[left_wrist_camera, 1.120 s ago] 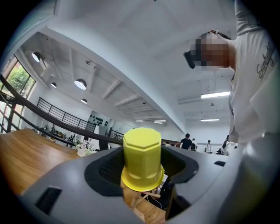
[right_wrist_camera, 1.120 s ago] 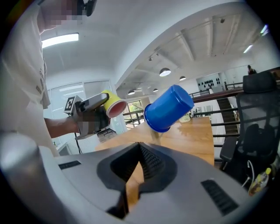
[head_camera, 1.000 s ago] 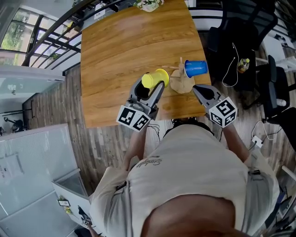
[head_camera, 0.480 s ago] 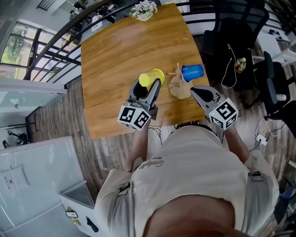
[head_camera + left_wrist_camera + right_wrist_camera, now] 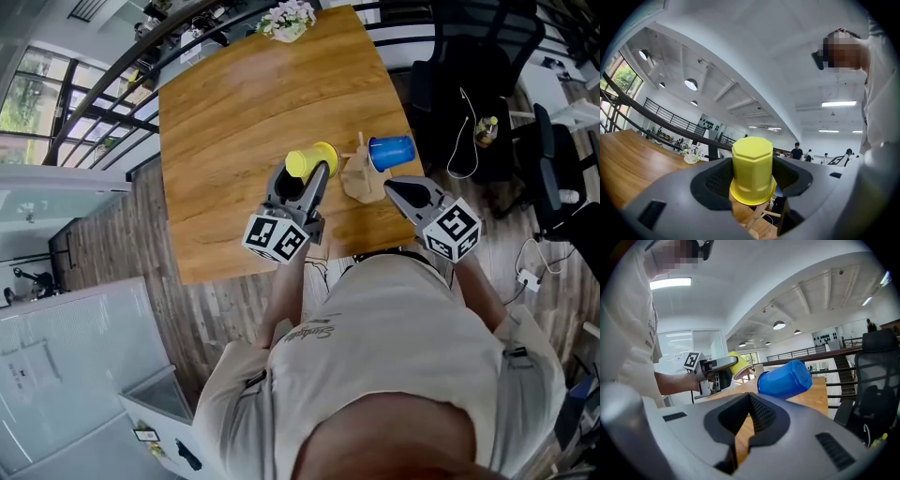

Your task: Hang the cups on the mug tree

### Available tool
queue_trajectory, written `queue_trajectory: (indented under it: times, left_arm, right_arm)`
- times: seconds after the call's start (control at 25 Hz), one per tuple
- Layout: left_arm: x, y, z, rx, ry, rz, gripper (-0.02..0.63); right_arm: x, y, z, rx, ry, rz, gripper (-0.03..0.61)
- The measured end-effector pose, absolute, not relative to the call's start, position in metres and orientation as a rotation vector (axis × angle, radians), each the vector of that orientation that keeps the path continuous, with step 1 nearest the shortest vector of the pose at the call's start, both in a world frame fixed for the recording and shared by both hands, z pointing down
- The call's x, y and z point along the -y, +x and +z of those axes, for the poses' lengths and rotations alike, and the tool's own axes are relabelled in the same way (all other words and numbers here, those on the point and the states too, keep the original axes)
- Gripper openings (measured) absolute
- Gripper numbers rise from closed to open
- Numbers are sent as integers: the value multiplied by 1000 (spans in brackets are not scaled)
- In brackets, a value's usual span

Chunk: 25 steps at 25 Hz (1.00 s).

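Observation:
A yellow cup [image 5: 312,159] [image 5: 752,168] [image 5: 737,364] sits between the jaws of my left gripper [image 5: 305,178] [image 5: 751,180], which is shut on it and holds it just left of the wooden mug tree [image 5: 362,173]. A blue cup [image 5: 391,151] [image 5: 784,378] hangs tilted on the tree's right side. My right gripper [image 5: 396,188] [image 5: 749,401] is shut with nothing in it, just near of the tree's base. The tree's pegs show below the yellow cup in the left gripper view.
The wooden table [image 5: 253,103] carries a small flower pot [image 5: 287,19] at its far edge. Black office chairs [image 5: 487,84] stand to the right of the table. A railing [image 5: 103,84] runs along the left. The person's torso fills the near part of the head view.
Both grippers have held almost still. The yellow cup stays in the left gripper beside the tree; only the head camera has shifted a little.

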<state>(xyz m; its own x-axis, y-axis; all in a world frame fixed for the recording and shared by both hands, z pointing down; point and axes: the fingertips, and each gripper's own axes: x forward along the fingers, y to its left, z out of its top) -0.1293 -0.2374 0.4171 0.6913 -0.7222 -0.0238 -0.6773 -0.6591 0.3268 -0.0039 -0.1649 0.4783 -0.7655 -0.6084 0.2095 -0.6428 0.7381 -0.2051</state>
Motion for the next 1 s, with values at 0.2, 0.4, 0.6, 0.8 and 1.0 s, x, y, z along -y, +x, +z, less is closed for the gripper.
queue_trajectory:
  times: [0.2, 0.4, 0.6, 0.8, 1.0]
  left_arm:
    - [239, -121, 422, 1086, 2611, -209, 267]
    - [240, -112, 430, 1054, 2602, -208, 267]
    - [241, -104, 437, 1032, 2595, -186, 267]
    - [242, -97, 442, 1010, 2595, -181, 267]
    - [243, -97, 448, 997, 2557, -209, 267]
  right_arm:
    - [172, -7, 477, 2817, 997, 395, -7]
    - [172, -8, 480, 2829, 961, 404, -7]
    - [170, -4, 481, 2826, 967, 418, -6]
    - [168, 0, 481, 2822, 988, 422, -7]
    - [164, 6, 485, 2812, 1014, 439, -6]
